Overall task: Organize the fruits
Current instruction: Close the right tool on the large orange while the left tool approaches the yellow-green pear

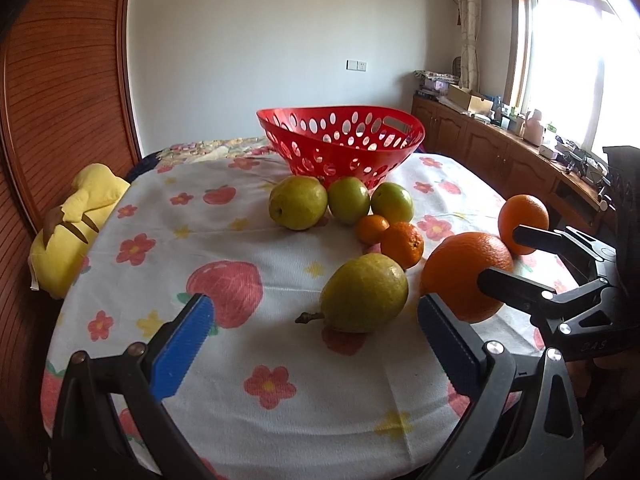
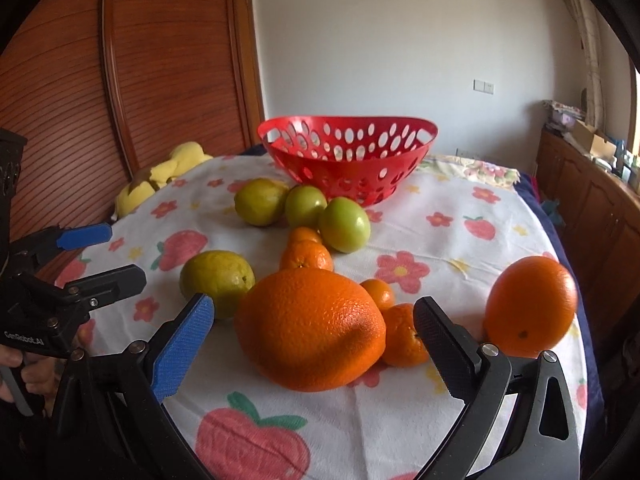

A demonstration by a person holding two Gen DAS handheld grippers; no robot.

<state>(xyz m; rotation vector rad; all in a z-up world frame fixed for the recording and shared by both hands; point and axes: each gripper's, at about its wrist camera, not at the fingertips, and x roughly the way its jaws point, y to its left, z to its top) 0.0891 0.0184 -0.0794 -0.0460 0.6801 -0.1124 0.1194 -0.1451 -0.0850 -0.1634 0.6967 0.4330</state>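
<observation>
Left gripper (image 1: 314, 314), jaws spread wide, frames the near pear (image 1: 364, 293) at lower centre of the left wrist view without touching it. Right gripper (image 2: 314, 314), jaws likewise apart, frames the large orange (image 2: 310, 330) at lower centre of the right wrist view; contact is not evident. A second orange (image 2: 532, 307) lies at right. A far pear (image 1: 298, 202), two green fruits (image 1: 349, 200) and small tangerines (image 1: 402, 245) lie mid-frame on the flowered tablecloth (image 1: 240, 400). The red perforated basket (image 1: 340, 140) stands behind them, upper centre. A yellow plush toy (image 1: 76, 224) sits at left.
</observation>
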